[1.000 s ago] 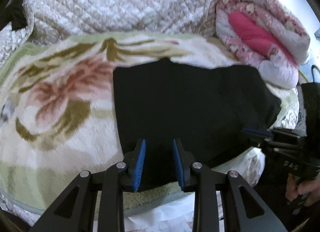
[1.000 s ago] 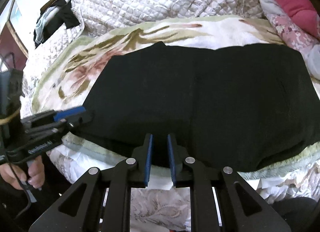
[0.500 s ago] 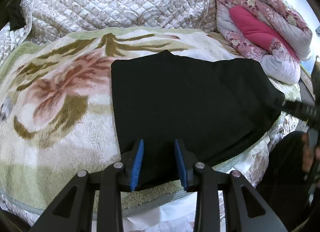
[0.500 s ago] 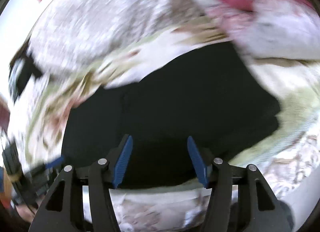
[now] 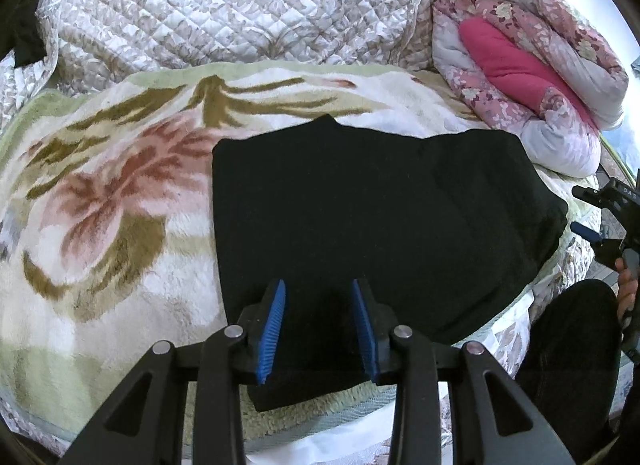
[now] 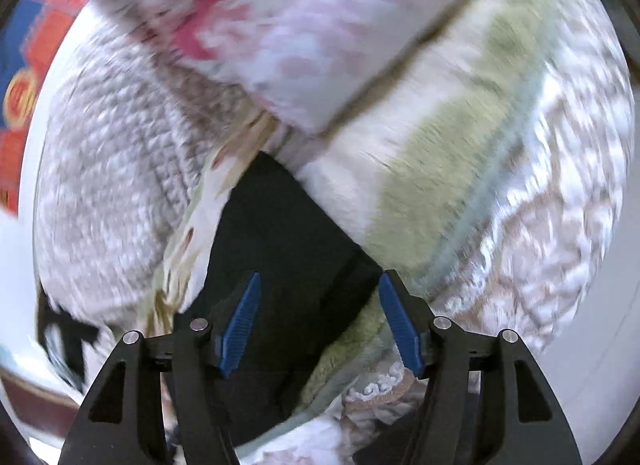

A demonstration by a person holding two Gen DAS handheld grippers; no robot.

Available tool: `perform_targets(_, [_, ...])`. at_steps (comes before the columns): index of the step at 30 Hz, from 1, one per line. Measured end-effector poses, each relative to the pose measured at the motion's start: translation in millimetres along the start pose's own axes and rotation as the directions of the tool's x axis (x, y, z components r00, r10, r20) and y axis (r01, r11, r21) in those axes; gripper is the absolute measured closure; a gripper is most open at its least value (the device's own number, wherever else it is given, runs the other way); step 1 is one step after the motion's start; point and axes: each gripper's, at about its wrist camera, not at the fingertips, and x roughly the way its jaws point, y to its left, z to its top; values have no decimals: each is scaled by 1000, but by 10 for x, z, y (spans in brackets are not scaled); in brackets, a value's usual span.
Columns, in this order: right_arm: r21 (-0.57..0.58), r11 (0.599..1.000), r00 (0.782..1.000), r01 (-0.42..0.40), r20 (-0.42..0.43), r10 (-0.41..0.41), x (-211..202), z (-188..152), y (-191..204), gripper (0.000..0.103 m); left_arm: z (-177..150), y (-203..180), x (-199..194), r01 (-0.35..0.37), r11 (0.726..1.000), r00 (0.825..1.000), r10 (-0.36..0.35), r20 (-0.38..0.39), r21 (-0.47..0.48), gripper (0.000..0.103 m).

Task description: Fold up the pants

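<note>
Right wrist view smeared throughout by motion blur: quilted grey-white bedspread [image 6: 104, 169] and pink floral rolled duvet [image 6: 280, 33] lose all detail. Red-and-blue patterned thing [image 6: 24, 65] at left edge unreadable. Folded black pants [image 6: 288, 249] partly hidden behind gripper frame. In left wrist view, right gripper [image 5: 600, 221] cut off by frame edge.

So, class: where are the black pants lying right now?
In the left wrist view the black pants lie centre on the floral blanket, left of the pink rolled quilt.
</note>
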Motion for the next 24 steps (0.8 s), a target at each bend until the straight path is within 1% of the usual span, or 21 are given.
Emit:
perform_targets(1, [29, 999, 1000, -19, -21, 20, 29, -5, -34, 41, 5, -12, 5, 0, 1000, 1000, 0, -4, 1, 66])
perform_targets(3, [64, 998, 998, -26, -61, 30, 79, -35, -67, 41, -6, -25, 8, 0, 1000, 1000, 0, -7, 5, 66])
perform_targets(6, [75, 997, 994, -36, -99, 44, 187, -56, -53, 41, -4, -40, 4, -1, 1000, 1000, 1, -9, 9, 66])
perform_targets(11, [64, 998, 994, -26, -104, 33, 270, 0, 4, 37, -5, -42, 10, -1, 1000, 1000, 1, -12, 7, 66])
perform_targets(13, [74, 996, 994, -57, -85, 63, 236, 3, 12, 37, -8, -41, 14, -2, 1000, 1000, 2, -13, 9, 66])
perform_targets(14, [81, 993, 994, -87, -63, 92, 186, -1, 16, 37, -9, -41, 13, -1, 1000, 1000, 1, -12, 9, 66])
perform_targets(15, [90, 986, 989, -141, -19, 144, 115, -4, 22, 37, -10, -39, 17, 0, 1000, 1000, 0, -12, 8, 66])
perform_targets(16, [90, 981, 985, -175, 3, 175, 78, -5, 29, 37, -12, -35, 22, 2, 1000, 1000, -2, -12, 7, 66])
perform_targets(17, [82, 978, 982, -191, 12, 190, 61, -4, 44, 37, -11, -46, 22, 0, 1000, 1000, 0, -12, 7, 66])
perform_targets(19, [64, 980, 982, -186, -3, 187, 110, -3, 69, 37, -10, -51, 24, -3, 1000, 1000, 3, -13, 9, 66])
perform_targets(23, [71, 989, 987, -129, -85, 135, 401, -5, 68, 37, -20, -42, 24, 0, 1000, 1000, 0, -10, 11, 64])
perform_targets(24, [64, 989, 986, -130, -94, 136, 442, 0, 86, 38, -24, -41, 22, 0, 1000, 1000, 0, -10, 13, 64])
